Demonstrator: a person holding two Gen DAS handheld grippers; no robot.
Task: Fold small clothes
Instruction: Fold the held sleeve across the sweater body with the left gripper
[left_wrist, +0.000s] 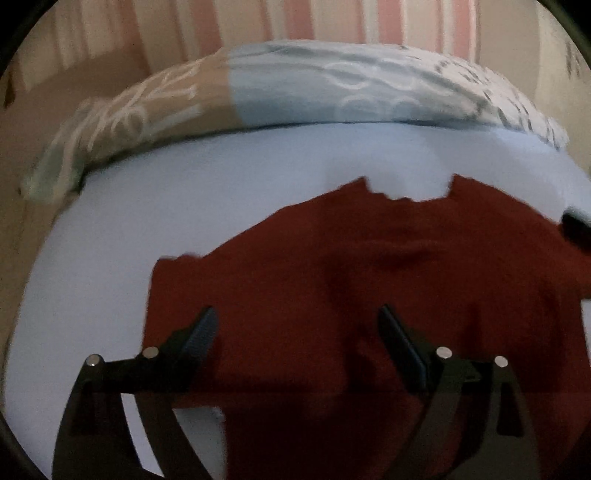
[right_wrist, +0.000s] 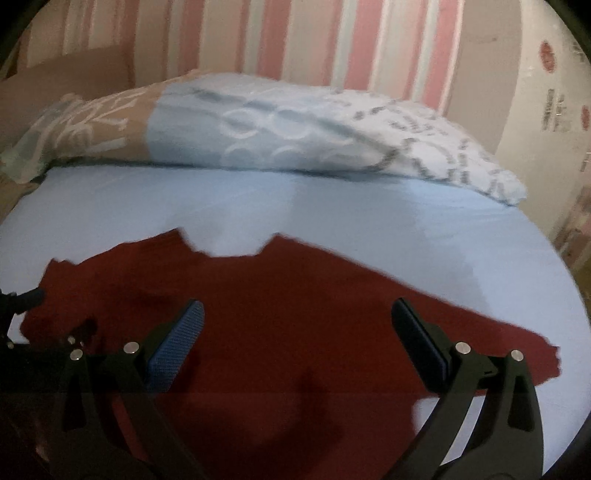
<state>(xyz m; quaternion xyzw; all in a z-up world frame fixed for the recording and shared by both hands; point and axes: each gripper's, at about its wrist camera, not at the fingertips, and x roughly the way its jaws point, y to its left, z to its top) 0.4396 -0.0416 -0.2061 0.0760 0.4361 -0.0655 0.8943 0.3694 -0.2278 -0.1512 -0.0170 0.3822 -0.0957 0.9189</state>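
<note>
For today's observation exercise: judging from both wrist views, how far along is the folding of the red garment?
Done: the red garment lies spread flat on the blue sheet, sleeves out, no fold visible. In hand: nothing; the left gripper and right gripper are both open above it. Left: every fold.

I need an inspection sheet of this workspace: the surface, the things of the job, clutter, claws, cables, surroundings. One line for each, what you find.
Surface: bed with a pale blue sheet, mostly smooth.
Job's things: one dark red shirt spread flat on the sheet, neckline toward the pillow, sleeves out to both sides; not yet folded.
Clutter: nothing seen on the sheet besides the shirt.
Claws: left claw open above the shirt's lower part, holding nothing; right claw open above the shirt, holding nothing.
Cables: nothing seen.
Surroundings: patterned pillow at the far edge of the bed; striped pink and white wall behind it.
</note>
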